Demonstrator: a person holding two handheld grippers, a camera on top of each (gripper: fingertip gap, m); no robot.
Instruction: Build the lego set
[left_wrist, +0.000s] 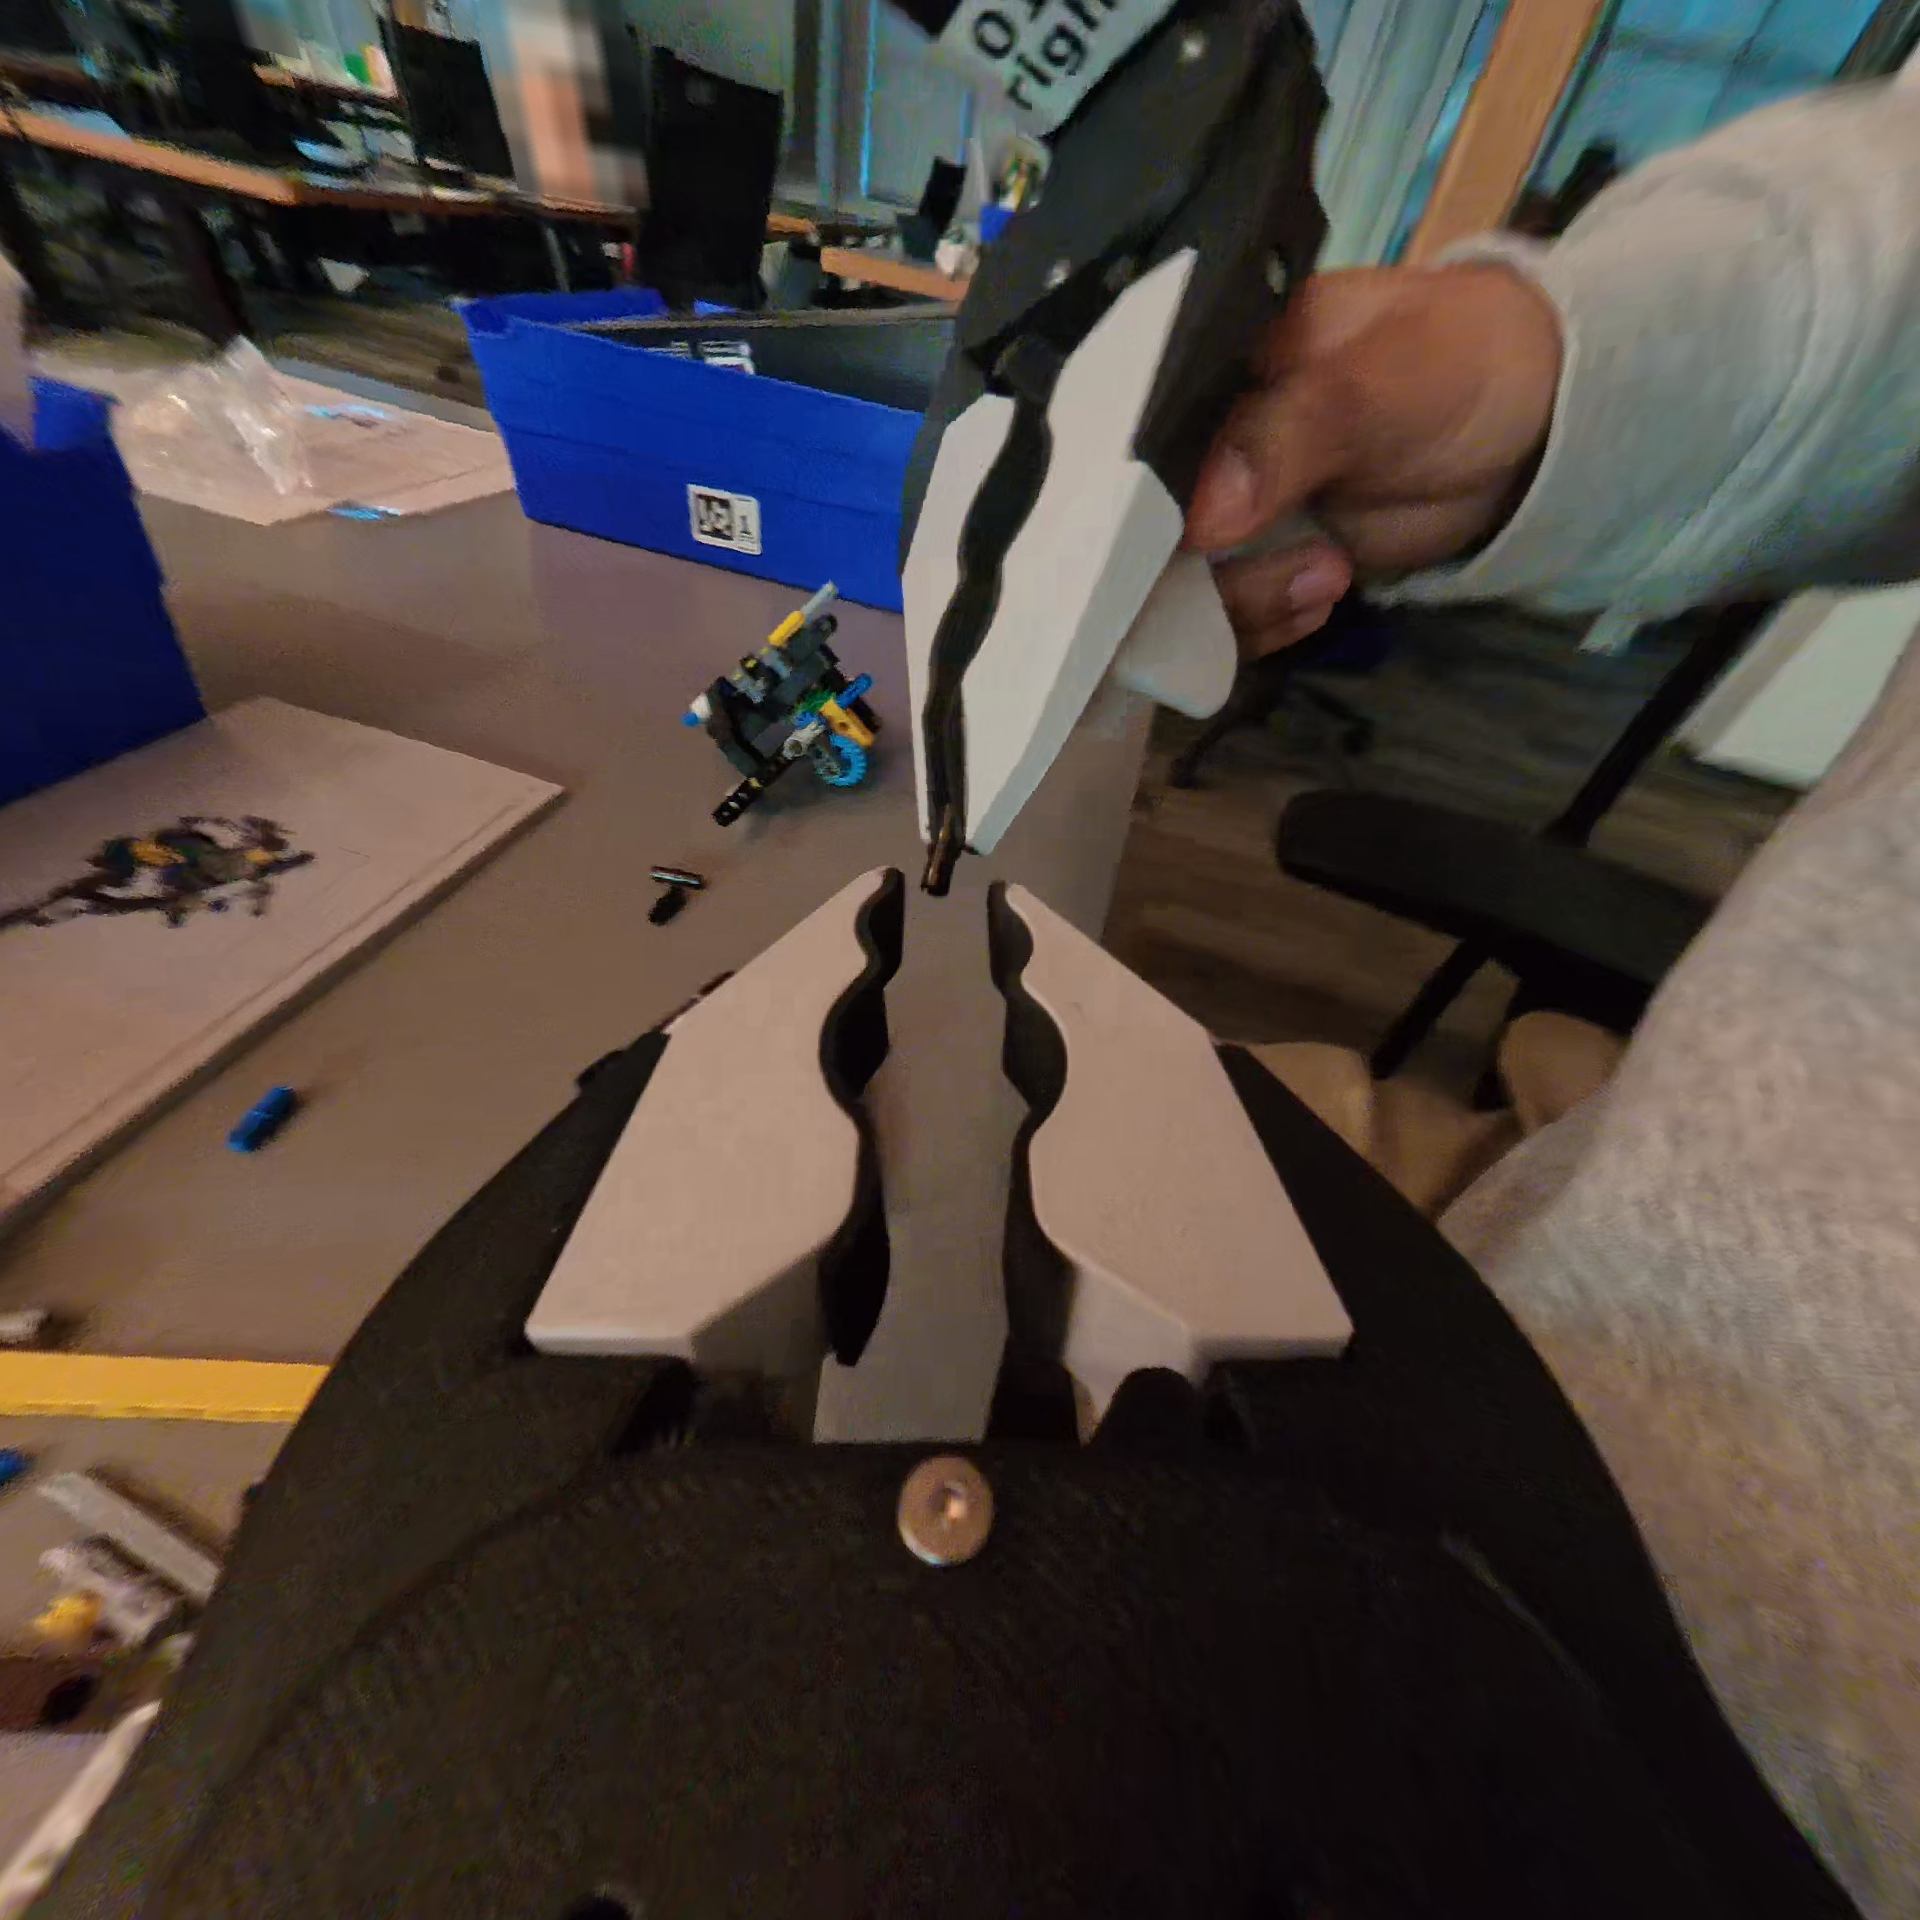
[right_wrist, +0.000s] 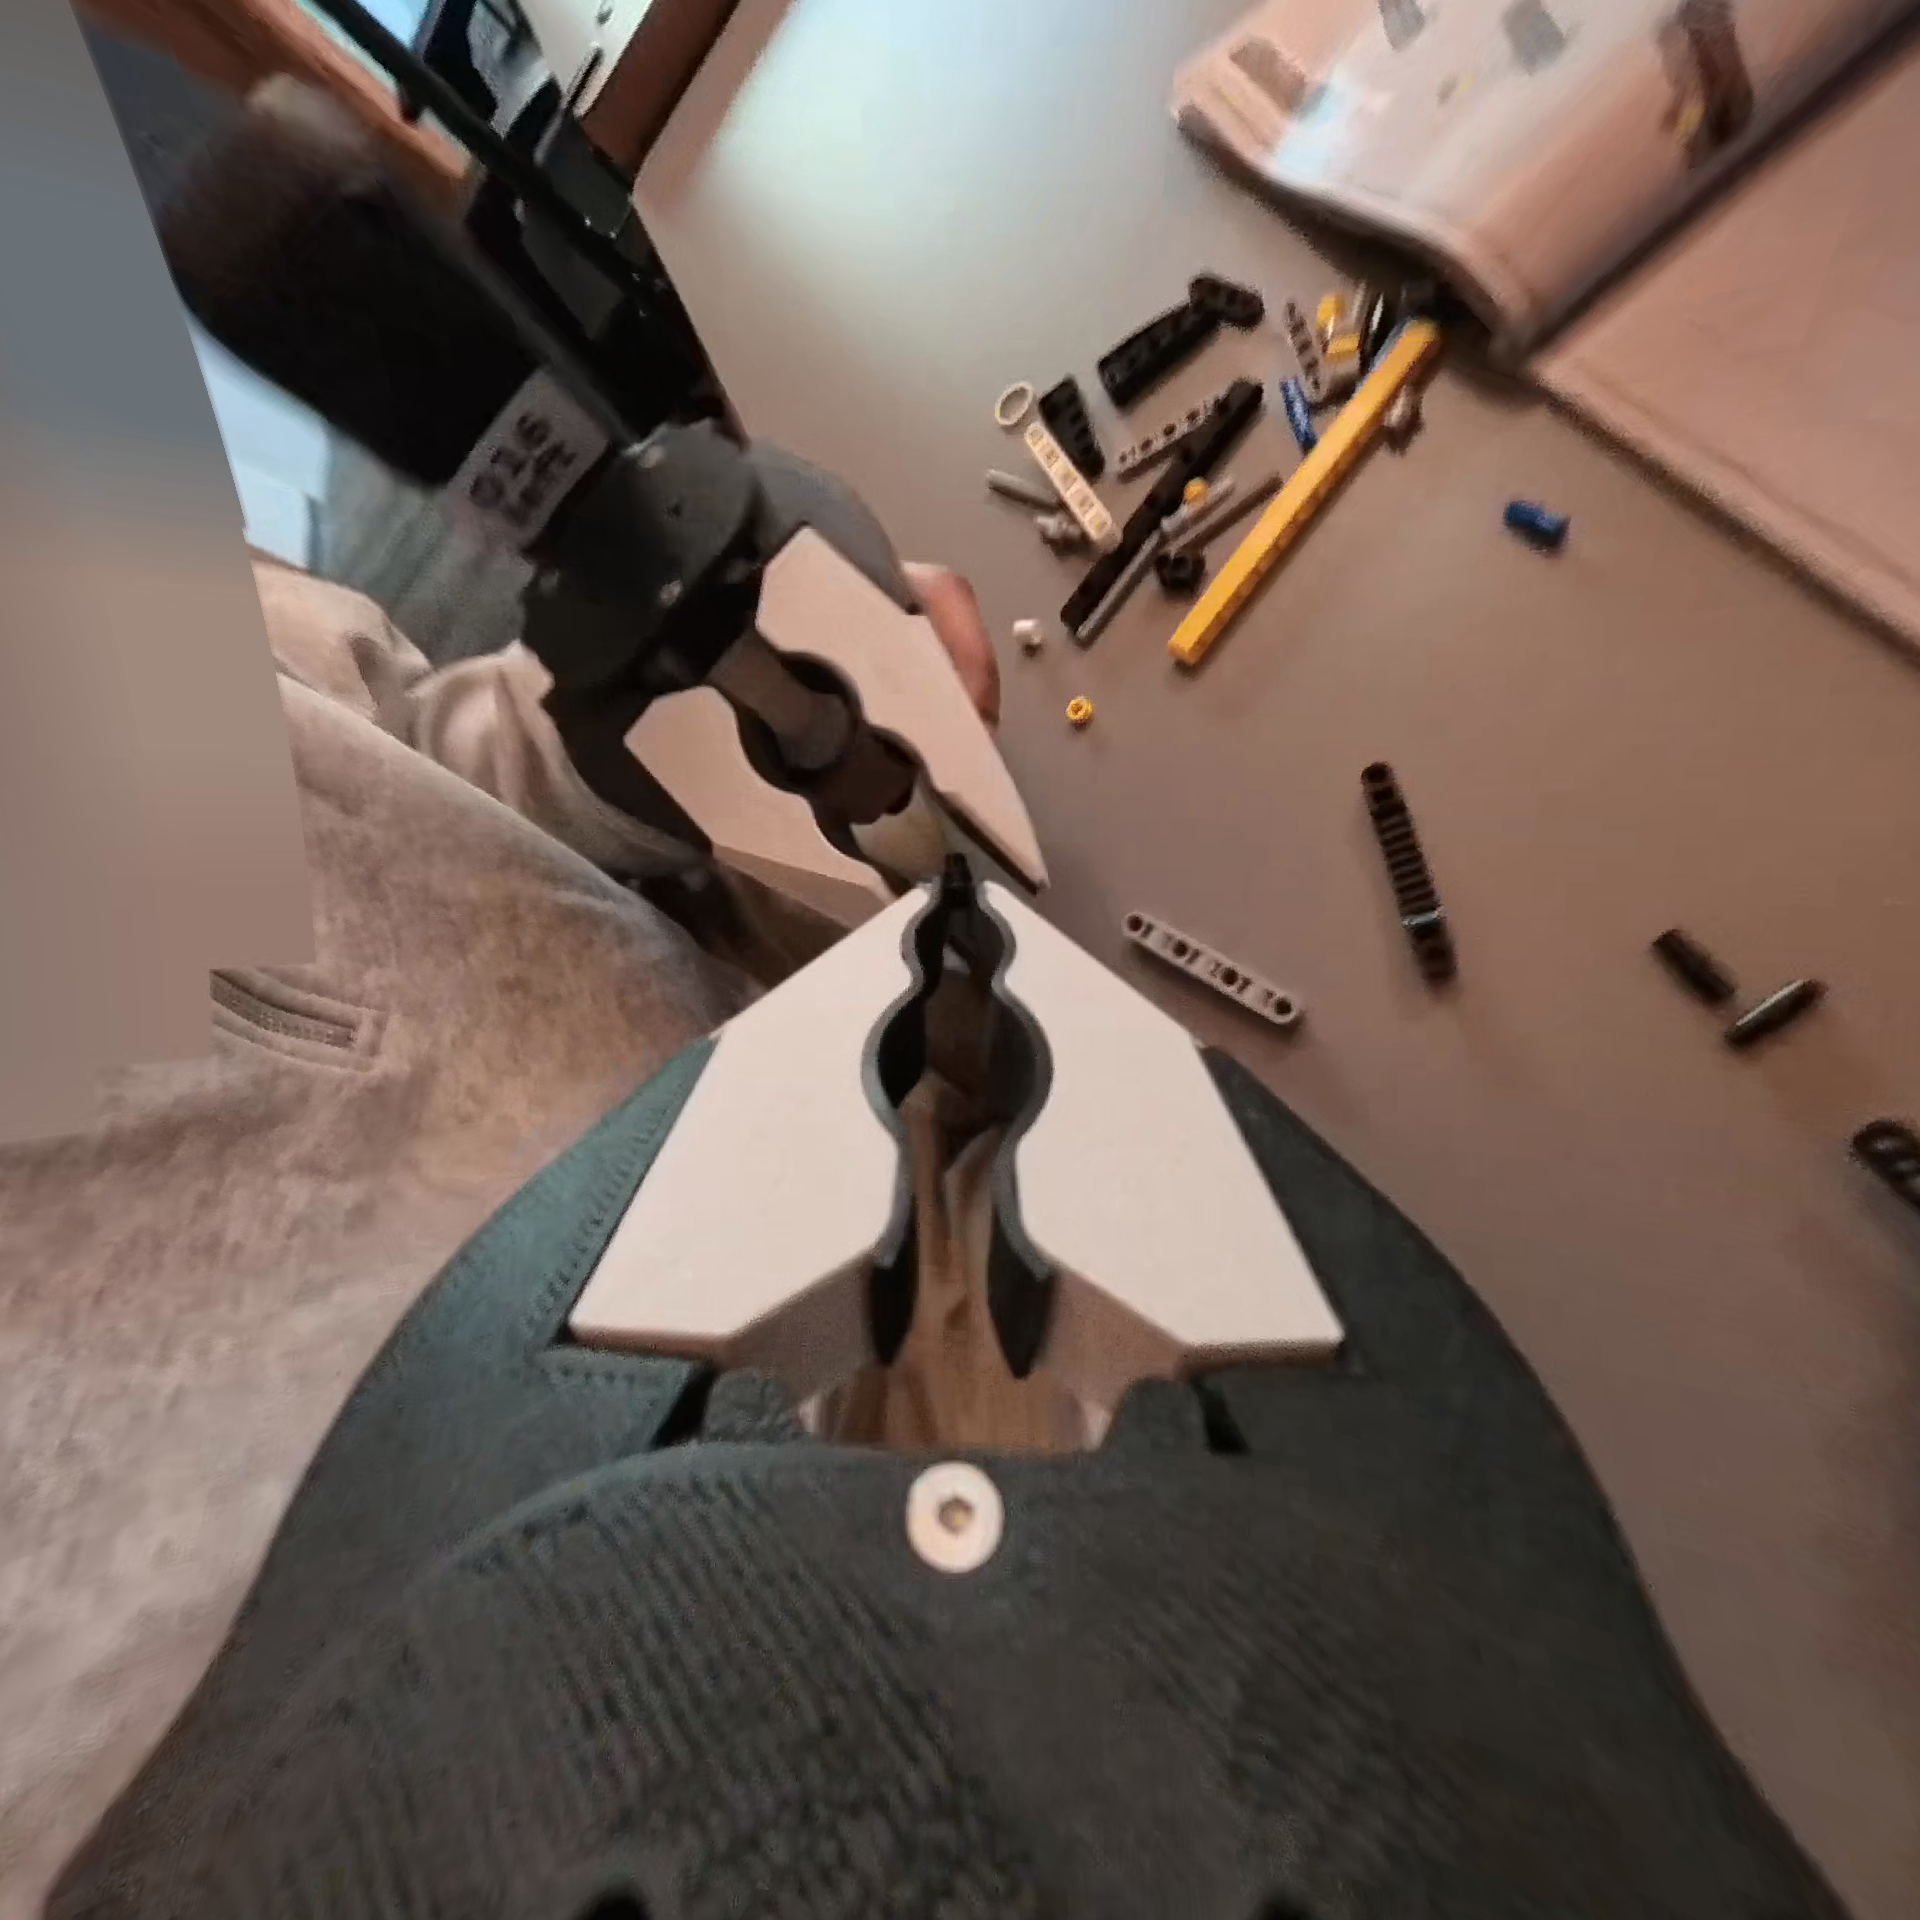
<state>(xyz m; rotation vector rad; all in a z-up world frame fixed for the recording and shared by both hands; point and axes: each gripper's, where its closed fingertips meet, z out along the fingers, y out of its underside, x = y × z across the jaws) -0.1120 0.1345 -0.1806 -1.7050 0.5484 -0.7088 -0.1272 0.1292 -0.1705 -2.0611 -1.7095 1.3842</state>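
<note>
My right gripper (right_wrist: 956, 914) is shut on a small black pin (right_wrist: 954, 878) that sticks out of its tips. In the left wrist view it (left_wrist: 948, 831) comes down from above with the pin (left_wrist: 937, 864) pointing at my left gripper (left_wrist: 945, 899), which is open and empty, its tips on either side just below the pin. The left gripper also shows in the right wrist view (right_wrist: 935, 831). The partly built lego model (left_wrist: 790, 707), black with blue and yellow parts, stands on the grey table beyond both grippers.
A blue bin (left_wrist: 707, 447) stands behind the model. An instruction booklet (left_wrist: 208, 883) lies to the left. Loose pins (left_wrist: 670, 894), a blue piece (left_wrist: 265, 1117), a yellow beam (right_wrist: 1309, 488), a pile of beams (right_wrist: 1164, 457), a grey beam (right_wrist: 1210, 966) and a black rack (right_wrist: 1408, 873) lie on the table. A black chair (left_wrist: 1507, 894) stands to the right. My left and right fingertips are right by each other. Both grippers' tips are roughly 20 cm from the partly built lego model (left_wrist: 790, 707).
</note>
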